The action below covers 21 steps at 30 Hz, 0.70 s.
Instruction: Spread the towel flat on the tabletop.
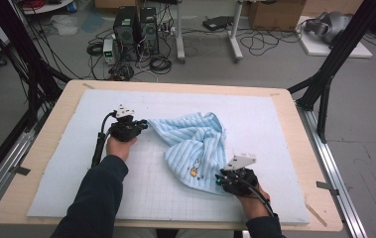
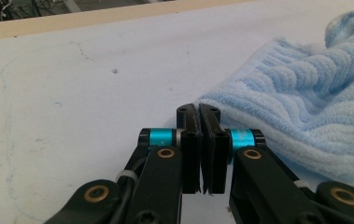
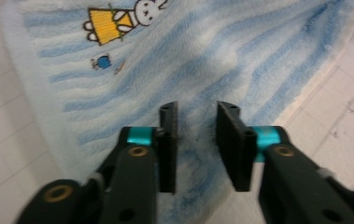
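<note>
While the left gripper [image 2: 199,112] pinches a corner of the soft, light blue striped terry towel [image 1: 195,146] crumpled mid-table, the right gripper [image 3: 198,112] hangs jaws apart over its near edge, the best grab point for limp cloth.

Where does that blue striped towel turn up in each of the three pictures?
High view: the towel lies bunched mid-table, between the two grippers.
Left gripper view: at the right, its corner reaching the shut jaws.
Right gripper view: it spreads under and beyond the parted jaws.
Shared landmark: the rabbit embroidery, near the towel's lower edge in the high view and top left in the right gripper view.
</note>
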Each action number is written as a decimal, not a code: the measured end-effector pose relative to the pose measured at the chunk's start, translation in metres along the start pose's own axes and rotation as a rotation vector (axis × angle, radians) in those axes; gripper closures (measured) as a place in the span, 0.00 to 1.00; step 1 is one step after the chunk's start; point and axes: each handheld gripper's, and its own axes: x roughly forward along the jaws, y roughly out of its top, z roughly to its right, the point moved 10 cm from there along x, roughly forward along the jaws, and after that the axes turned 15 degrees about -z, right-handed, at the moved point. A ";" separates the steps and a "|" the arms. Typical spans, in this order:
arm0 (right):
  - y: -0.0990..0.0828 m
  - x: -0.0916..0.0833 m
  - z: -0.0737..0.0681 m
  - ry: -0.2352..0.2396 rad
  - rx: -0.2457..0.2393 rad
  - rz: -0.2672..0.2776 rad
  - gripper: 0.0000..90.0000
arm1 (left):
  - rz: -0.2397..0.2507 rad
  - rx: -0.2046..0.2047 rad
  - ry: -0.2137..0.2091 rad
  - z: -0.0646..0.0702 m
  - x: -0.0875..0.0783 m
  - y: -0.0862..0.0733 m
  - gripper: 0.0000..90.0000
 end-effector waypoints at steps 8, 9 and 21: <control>-0.016 -0.010 -0.008 0.032 -0.041 -0.012 0.92 | -0.003 0.007 0.008 -0.010 -0.002 -0.004 0.96; -0.019 -0.013 -0.009 0.031 -0.050 -0.015 0.92 | -0.003 0.008 0.010 -0.011 -0.002 -0.004 0.96; -0.055 -0.041 -0.030 0.040 -0.122 -0.032 0.93 | 0.003 -0.018 0.020 -0.023 0.001 -0.006 0.96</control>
